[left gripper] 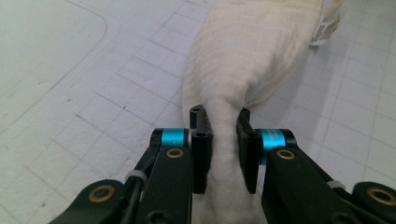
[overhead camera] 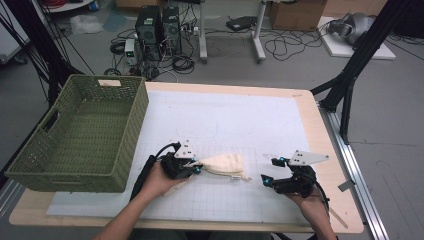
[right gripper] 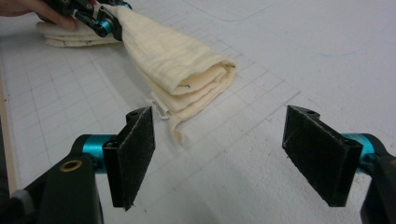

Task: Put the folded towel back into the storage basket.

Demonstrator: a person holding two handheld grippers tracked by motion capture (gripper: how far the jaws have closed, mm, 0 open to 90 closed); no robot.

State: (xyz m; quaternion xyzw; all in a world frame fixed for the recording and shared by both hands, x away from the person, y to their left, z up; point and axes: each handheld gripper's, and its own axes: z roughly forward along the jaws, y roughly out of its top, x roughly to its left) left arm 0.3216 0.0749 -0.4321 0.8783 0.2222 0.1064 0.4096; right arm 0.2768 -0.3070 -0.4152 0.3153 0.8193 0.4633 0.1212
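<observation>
The folded cream cotton cloth (overhead camera: 225, 165) lies on the white gridded mat (overhead camera: 225, 120), near the front of the table and a little left of centre. The left gripper (left gripper: 223, 135) has its black jaws pinched tight on the cloth's near-left end, bunching the fabric into a narrow neck between the pads. The right gripper (right gripper: 224, 158) rests on the mat to the right of the cloth, jaws standing wide with nothing between them, the cloth's loose folded end just ahead of it.

From where I stand, the worry is that single pinch. Only one end is caught, so if the left hand lifts now, the layers at the far end will likely sag open and the fold come undone. The small white label (right gripper: 161, 108) and the trailing corner by it could drag on the mat. The woven green basket (overhead camera: 80, 135) sits well apart on the far left, and a dangling cloth could snag on its rim on the way over. The right gripper taking hold of the free end would probably steady it.
</observation>
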